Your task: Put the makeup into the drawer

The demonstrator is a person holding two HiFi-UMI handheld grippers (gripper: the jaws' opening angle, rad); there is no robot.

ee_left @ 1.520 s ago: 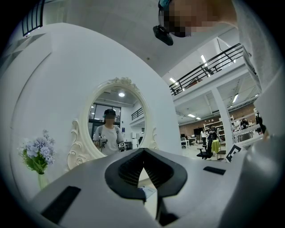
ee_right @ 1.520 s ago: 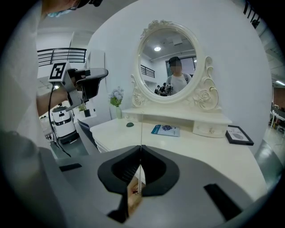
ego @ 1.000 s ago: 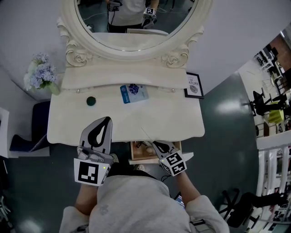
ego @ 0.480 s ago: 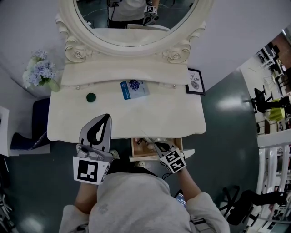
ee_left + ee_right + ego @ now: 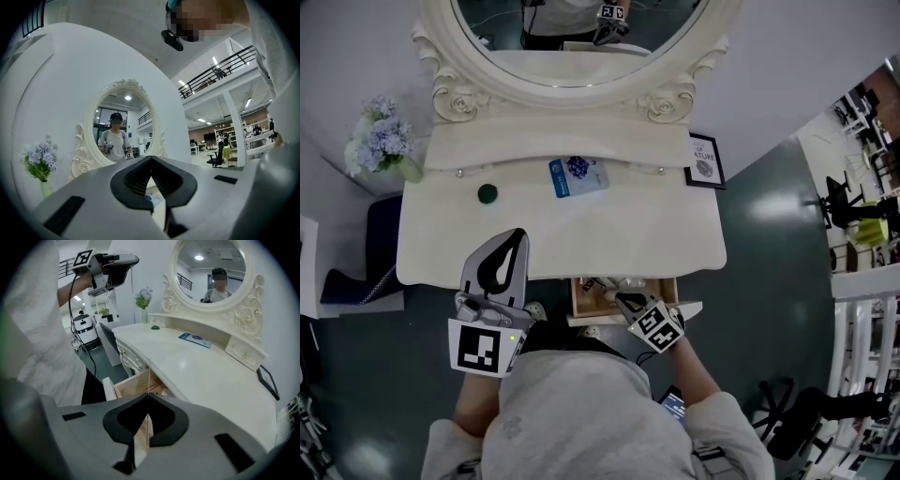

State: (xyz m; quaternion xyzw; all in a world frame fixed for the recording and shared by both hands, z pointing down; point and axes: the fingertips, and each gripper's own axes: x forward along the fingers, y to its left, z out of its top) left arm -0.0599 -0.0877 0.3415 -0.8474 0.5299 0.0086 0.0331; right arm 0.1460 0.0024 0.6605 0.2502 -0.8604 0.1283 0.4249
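A white dressing table (image 5: 656, 234) carries a blue makeup packet (image 5: 578, 176) and a small green round jar (image 5: 487, 193) near the back. Below its front edge a wooden drawer (image 5: 578, 302) stands open, with several small items inside. My right gripper (image 5: 621, 299) hangs over the drawer. In the right gripper view this gripper (image 5: 148, 414) is shut on a thin flat packet (image 5: 149, 380), seen edge-on above the drawer (image 5: 123, 386). My left gripper (image 5: 517, 236) is held over the table's front left, shut and empty. In the left gripper view its tips (image 5: 151, 161) meet.
An oval mirror (image 5: 581, 42) in a carved white frame rises behind the table. A vase of pale blue flowers (image 5: 382, 145) stands at the back left, a framed picture (image 5: 703, 161) at the back right. A dark stool (image 5: 380, 253) sits left of the table.
The view has shifted a little, so slightly more of the open drawer shows. Both grippers stay almost where they were, the right one still over the drawer.
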